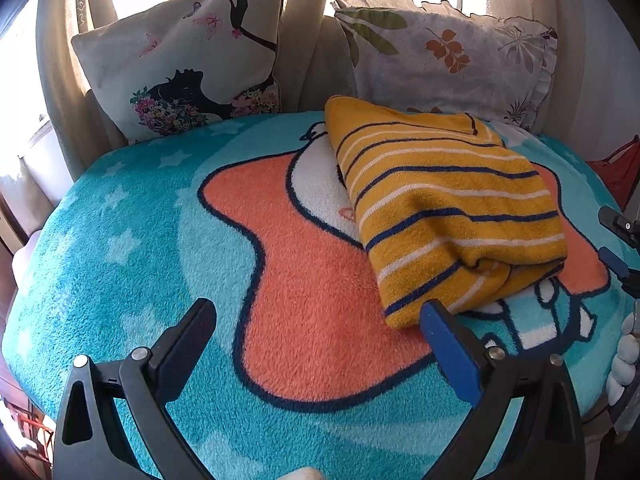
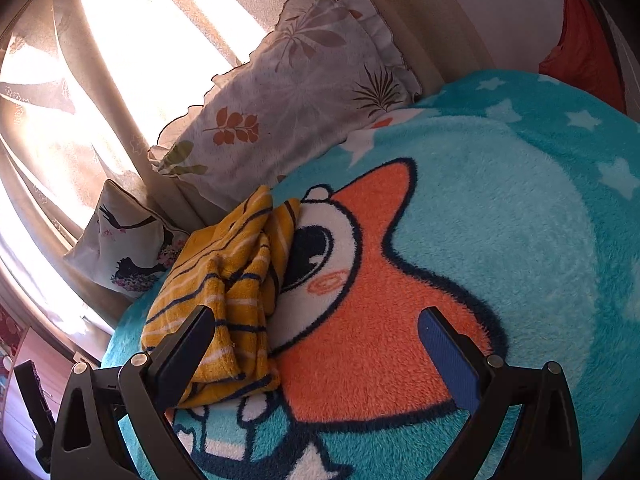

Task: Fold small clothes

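A yellow garment with navy and white stripes lies folded in a compact bundle on the teal cartoon blanket. My left gripper is open and empty, hovering over the blanket just left of the bundle's near corner. In the right wrist view the same garment lies at the left on the blanket. My right gripper is open and empty, its left finger in front of the bundle's near edge. The right gripper's fingers show at the left view's right edge.
A butterfly-print cushion and a leaf-print pillow lean against the curtains at the back. They also show in the right wrist view as the cushion and the pillow. A red cloth is at the far right.
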Demonstrator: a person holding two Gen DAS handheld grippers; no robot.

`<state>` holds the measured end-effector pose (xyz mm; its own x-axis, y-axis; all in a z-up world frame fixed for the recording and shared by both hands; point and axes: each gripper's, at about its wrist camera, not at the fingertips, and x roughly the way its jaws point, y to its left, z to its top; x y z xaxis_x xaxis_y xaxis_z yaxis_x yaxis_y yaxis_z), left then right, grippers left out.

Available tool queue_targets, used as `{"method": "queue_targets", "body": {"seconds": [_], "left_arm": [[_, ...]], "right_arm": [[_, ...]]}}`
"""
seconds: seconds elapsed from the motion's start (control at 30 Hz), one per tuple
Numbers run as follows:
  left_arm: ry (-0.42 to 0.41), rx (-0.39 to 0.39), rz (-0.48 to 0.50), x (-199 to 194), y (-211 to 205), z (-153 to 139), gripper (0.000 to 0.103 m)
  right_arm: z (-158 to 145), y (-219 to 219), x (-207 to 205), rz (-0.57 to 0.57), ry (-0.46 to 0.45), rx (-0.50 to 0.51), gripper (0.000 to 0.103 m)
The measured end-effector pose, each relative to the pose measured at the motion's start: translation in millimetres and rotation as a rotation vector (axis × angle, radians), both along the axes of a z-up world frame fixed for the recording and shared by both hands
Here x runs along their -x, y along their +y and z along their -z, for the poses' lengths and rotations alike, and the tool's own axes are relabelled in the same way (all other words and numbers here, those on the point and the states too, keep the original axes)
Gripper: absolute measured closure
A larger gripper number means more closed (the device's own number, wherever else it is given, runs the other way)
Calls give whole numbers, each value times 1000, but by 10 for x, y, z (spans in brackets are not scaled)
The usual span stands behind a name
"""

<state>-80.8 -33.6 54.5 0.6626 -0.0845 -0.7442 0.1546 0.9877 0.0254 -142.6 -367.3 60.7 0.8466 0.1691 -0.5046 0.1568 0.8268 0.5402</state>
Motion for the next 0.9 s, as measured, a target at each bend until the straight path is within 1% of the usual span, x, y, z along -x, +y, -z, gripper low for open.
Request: {"method": "queue_targets", "body": {"seconds": [0.07,0.1,0.2,0.27,0.37,0.4,0.53,0.63,0.73,0.77,0.8,0.83,0.9], "left_arm": [[16,1,-4,-28,14,52,2],[28,4,-7,-51,24,85,2],[71,18,-21,-126,65,207,2],[103,47,-26,-166,100,283,2],[151,112,-34,-204,173,385,2],[136,114,-34,-189,183,387,2],[108,88,-2,-118,171,421,2],[88,34,61,-41,116,454,0],[116,44,106,9,151,430,0],[122,72,111,17,190,408,0],[129,120,113,23,245,372,1],[133,173,118,23,304,320,4],[106,251,122,-2,406,164,5]], "right_arm": [[88,-7,-13,9,24,-22,0],[126,-27,-20,8,38,-48,0],[134,-66,12,16,21,-72,0],[134,-48,10,14,26,-63,0],[133,-20,-14,5,38,-51,0],[133,-19,-19,5,40,-49,0],[137,-15,-22,6,43,-47,0],[135,-7,-32,7,47,-42,0],[127,1,-46,3,50,-41,0],[124,2,-63,-2,54,-37,0],[117,8,-71,-5,60,-32,0],[100,14,-81,-14,66,-27,0],[26,19,-118,-60,58,-36,0]]}}
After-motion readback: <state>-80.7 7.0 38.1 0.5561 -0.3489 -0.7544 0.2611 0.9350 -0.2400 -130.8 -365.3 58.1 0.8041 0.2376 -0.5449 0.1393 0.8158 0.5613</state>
